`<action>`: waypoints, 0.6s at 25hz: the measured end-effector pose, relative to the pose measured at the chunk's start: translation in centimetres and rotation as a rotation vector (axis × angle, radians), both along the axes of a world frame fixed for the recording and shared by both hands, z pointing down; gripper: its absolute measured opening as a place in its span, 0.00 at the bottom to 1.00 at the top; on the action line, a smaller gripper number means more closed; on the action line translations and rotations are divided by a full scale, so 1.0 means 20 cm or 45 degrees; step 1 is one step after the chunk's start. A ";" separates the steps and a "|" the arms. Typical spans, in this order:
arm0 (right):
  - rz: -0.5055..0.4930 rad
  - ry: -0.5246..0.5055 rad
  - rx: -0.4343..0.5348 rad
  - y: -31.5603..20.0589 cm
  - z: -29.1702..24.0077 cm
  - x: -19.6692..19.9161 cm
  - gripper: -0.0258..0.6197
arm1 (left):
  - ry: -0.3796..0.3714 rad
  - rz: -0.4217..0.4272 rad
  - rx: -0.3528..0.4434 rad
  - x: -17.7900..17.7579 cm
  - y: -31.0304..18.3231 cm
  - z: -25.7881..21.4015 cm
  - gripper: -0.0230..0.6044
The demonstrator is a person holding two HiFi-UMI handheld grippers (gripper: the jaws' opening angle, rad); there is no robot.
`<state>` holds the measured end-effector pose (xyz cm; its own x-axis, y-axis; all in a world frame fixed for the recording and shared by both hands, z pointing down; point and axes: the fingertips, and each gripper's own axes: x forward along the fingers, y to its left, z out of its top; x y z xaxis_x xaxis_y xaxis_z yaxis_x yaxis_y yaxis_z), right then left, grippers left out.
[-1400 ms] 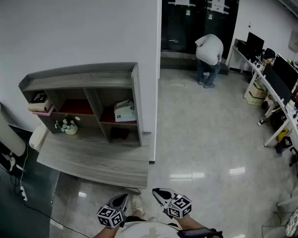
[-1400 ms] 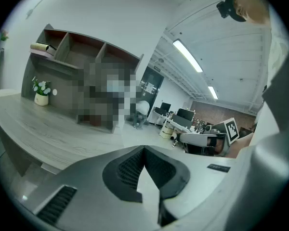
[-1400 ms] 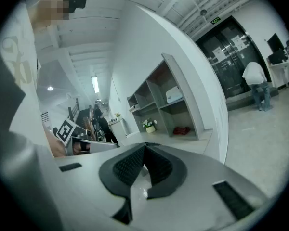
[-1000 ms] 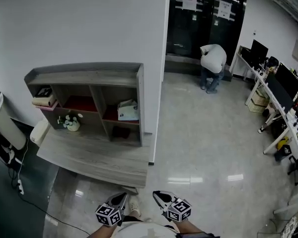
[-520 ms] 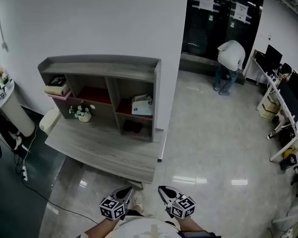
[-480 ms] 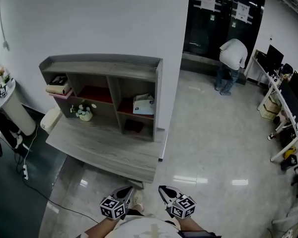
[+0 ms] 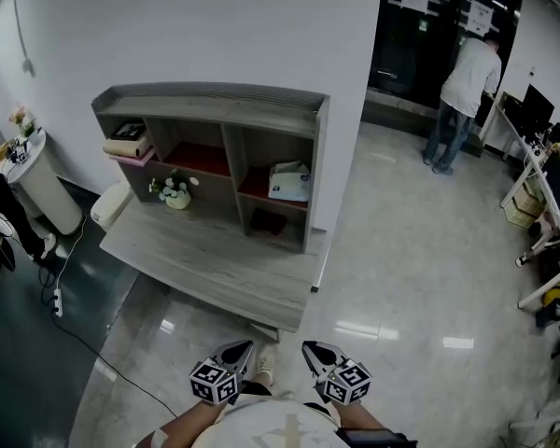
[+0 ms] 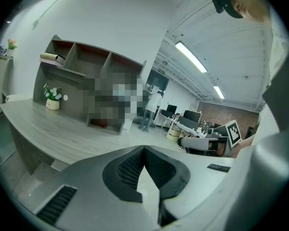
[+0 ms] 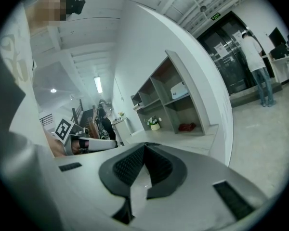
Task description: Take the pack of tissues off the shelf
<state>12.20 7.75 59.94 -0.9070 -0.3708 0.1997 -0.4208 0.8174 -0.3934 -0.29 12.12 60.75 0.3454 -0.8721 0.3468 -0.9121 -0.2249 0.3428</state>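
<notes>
Grey left tongs (image 7: 244,345) and right tongs (image 7: 310,346) bear black ribbed pads (image 8: 129,170), marker cubes (image 7: 213,383).

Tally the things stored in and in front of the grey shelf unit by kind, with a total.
Pack of tissues: 1
Potted flowers: 1
Stack of flat items, too small to count singly: 1
Dark red object: 1
Total: 4
</notes>
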 end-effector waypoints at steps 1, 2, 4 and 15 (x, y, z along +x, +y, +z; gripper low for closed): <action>-0.003 -0.001 -0.002 0.00 0.00 0.00 0.05 | -0.001 -0.010 0.001 -0.01 0.00 0.00 0.06; -0.006 -0.002 -0.002 0.00 0.01 -0.01 0.05 | -0.002 -0.020 0.004 -0.02 0.01 -0.01 0.06; -0.010 -0.005 0.000 0.00 0.01 -0.02 0.05 | -0.005 -0.036 0.012 -0.05 0.01 -0.02 0.06; -0.020 -0.030 -0.003 -0.04 0.00 -0.07 0.05 | -0.017 -0.060 0.023 -0.11 -0.01 -0.06 0.06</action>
